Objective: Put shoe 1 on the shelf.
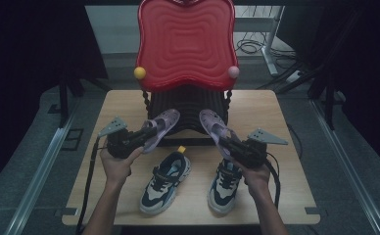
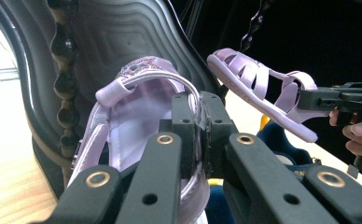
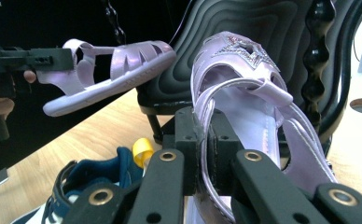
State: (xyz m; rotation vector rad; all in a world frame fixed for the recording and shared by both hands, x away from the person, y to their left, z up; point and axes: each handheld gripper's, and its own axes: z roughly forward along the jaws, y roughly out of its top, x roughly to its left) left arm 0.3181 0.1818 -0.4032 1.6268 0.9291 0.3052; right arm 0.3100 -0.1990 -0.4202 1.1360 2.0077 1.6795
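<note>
Each gripper (image 1: 146, 134) (image 1: 228, 145) pinched only a sandal (image 1: 161, 128) (image 1: 216, 126) heel strap; toes at 12 o'clock risked snagging the rack (image 1: 188, 105), twisting free.

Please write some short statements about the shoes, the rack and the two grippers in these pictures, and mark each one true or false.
1. The left gripper holds a purple sandal. True.
2. The right gripper is open and holds nothing. False: it is shut on the other sandal.
3. Two sneakers stand on the table. True.
4. The rack is blue. False: its top is red.
</note>
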